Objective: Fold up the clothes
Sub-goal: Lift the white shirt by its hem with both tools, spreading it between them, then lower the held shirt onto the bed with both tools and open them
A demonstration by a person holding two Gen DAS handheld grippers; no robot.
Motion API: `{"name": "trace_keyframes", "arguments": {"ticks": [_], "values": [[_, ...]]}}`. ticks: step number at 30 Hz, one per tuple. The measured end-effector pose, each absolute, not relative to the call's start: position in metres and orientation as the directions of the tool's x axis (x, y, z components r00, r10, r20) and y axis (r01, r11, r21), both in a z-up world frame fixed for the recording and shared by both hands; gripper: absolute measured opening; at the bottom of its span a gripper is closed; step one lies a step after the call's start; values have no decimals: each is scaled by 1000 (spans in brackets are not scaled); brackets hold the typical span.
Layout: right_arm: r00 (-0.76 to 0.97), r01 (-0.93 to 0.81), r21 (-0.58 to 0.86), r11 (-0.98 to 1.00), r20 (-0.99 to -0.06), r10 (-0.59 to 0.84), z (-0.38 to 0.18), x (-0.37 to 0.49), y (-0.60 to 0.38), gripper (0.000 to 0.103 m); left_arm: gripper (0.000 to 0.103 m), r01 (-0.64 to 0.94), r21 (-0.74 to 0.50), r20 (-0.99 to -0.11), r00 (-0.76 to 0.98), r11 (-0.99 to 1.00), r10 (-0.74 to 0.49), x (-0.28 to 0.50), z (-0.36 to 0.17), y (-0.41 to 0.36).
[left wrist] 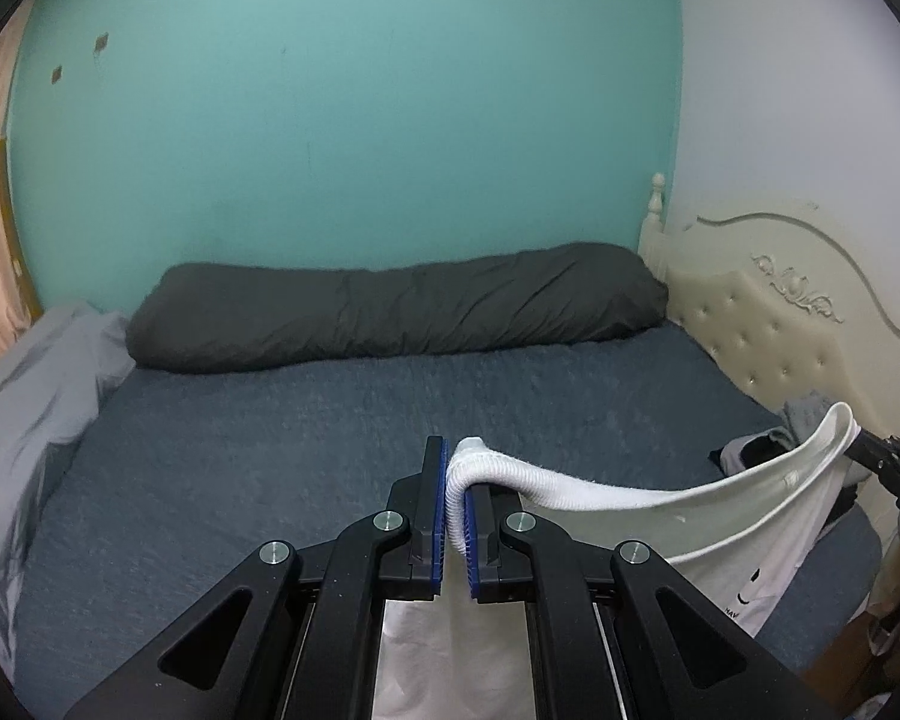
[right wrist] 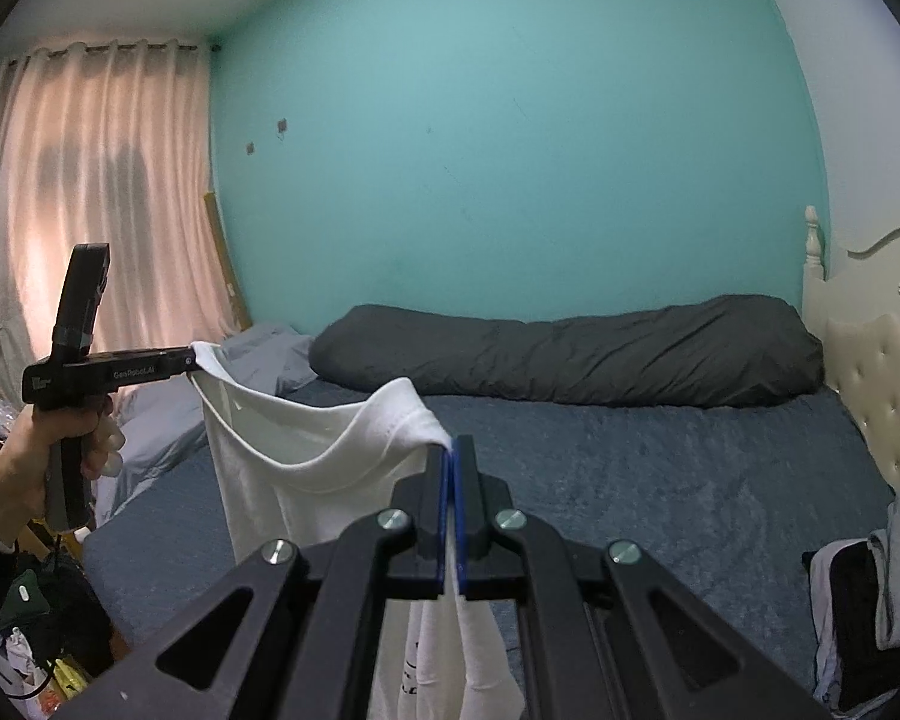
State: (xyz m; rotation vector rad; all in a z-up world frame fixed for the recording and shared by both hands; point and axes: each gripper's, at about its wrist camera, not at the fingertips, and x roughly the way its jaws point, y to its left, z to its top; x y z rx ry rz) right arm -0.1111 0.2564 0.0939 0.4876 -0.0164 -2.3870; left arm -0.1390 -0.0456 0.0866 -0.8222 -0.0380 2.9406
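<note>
A white T-shirt (left wrist: 720, 510) hangs stretched between both grippers above the blue bed (left wrist: 330, 420). My left gripper (left wrist: 455, 480) is shut on one end of its ribbed neck edge, which bunches over the blue pads. In the right wrist view my right gripper (right wrist: 452, 462) is shut on the other end of the white T-shirt (right wrist: 306, 462), and the cloth droops down below the jaws. The left gripper (right wrist: 189, 360) shows there too, held by a hand (right wrist: 30, 444), pinching the shirt's far corner. The right gripper (left wrist: 870, 450) shows at the right edge of the left wrist view.
A long dark grey pillow (left wrist: 390, 312) lies along the teal wall. A crumpled light grey sheet (left wrist: 36, 396) sits at the bed's left side. A cream headboard (left wrist: 810, 324) stands at right, with a pile of dark and white clothes (right wrist: 858, 606) near it. Clutter (right wrist: 36, 630) lies on the floor left.
</note>
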Motion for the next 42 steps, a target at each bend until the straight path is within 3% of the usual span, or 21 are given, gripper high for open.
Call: {"name": "trace_keyframes", "arguments": {"ticks": [23,42], "values": [[-632,568,175,-804,-532,-563,-74,-371,182,1,5,3,-93,-696,-716,-996,63,-383,-112,-106],[-586,499,164,-851,-660,-471,-186,-508,129,1,5,43,-81,-803,-595,-996,40,-517,-233,-126]]}}
